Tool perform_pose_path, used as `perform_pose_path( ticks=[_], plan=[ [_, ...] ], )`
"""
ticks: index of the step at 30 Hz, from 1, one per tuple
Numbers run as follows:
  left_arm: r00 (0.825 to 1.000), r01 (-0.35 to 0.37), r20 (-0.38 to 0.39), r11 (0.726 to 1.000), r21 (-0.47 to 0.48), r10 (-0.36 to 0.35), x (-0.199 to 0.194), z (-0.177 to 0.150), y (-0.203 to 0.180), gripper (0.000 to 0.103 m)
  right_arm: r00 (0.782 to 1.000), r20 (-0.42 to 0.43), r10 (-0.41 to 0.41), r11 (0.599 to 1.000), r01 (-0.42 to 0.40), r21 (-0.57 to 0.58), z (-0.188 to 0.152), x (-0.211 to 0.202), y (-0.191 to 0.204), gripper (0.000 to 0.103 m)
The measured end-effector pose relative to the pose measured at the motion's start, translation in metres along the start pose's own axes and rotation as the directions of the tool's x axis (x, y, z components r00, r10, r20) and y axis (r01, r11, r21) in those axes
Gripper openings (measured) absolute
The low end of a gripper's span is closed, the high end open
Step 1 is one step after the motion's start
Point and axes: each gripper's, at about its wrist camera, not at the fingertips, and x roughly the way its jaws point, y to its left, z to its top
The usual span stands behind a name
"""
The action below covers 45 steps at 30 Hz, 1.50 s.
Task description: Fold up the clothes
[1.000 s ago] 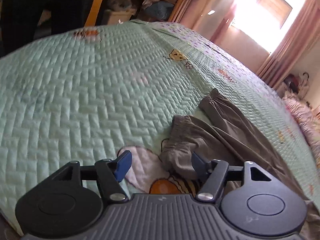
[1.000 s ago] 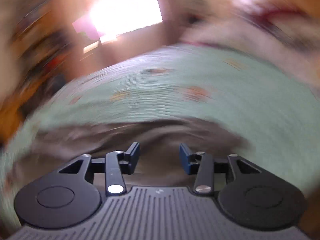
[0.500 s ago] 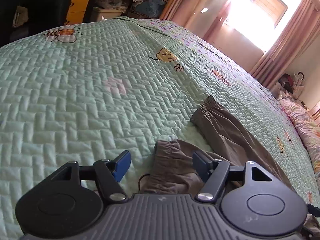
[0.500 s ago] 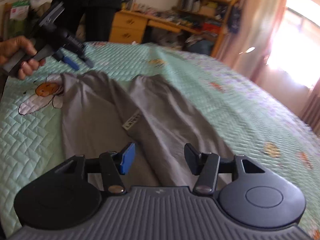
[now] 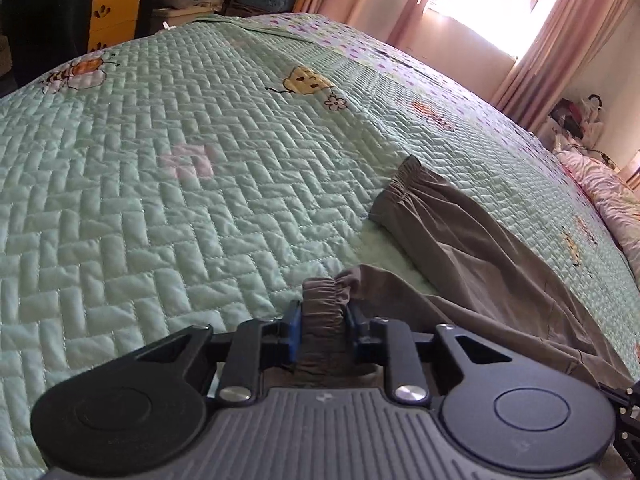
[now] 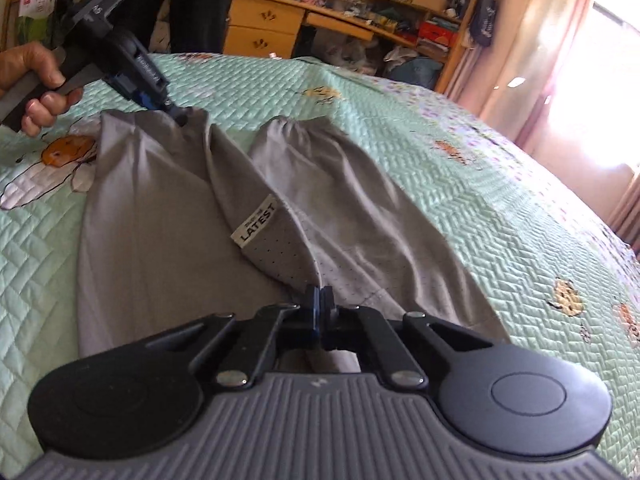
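**Two grippers pinch one pair of trousers**

One pair of grey trousers [image 6: 168, 216] lies flat on the green quilted bedspread [image 5: 160, 200], with both elastic cuffs towards the far edge of the bed and a white label [image 6: 259, 221] in the middle. We see the left gripper [image 5: 323, 330] has just closed its fingers on the gathered cuff [image 5: 325, 300] of one leg. The right gripper [image 6: 320, 312] has just pressed its fingers together on a thin fold of the cloth at the near edge. A hand [image 6: 34, 84] holds the left gripper. Behind the bed stands a wooden desk [image 6: 280, 24].
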Motion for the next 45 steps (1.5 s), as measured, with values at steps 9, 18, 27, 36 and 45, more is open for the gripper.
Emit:
perform_pose_path(
  ticks=[9, 18, 27, 36, 45],
  plan=[
    [0.977, -0.037, 0.212, 0.985, 0.167, 0.001, -0.034, 0.028, -0.058, 0.021, 0.988, 0.085, -0.130, 0.988, 0.121, 0.099, 0.013, -0.022, -0.033, 0.000],
    [0.988, -0.128, 0.122, 0.953, 0.275, 0.097, 0.085, 0.105, -0.129, 0.030, 0.982, -0.056, -0.180, 0.901, 0.188, 0.390, 0.013, 0.049, -0.123, 0.002],
    [0.976, -0.102, 0.200, 0.993, 0.063, 0.087, 0.082, 0.097, -0.085, 0.061, 0.976, -0.091, -0.196, 0.791, 0.212, 0.574, -0.023, 0.058, -0.147, 0.010],
    [1.000, 0.019, 0.006, 0.988, -0.153, -0.019, 0.068, 0.039, -0.020, 0.081, 0.989, 0.041, -0.140, 0.742, 0.077, 0.666, -0.053, -0.055, -0.125, 0.018],
    [0.969, 0.248, 0.047, 0.930, -0.272, -0.244, 0.096, 0.027, -0.032, 0.097, 0.975, -0.055, -0.216, 0.676, 0.190, 0.712, -0.105, -0.111, -0.112, 0.019]
  ],
)
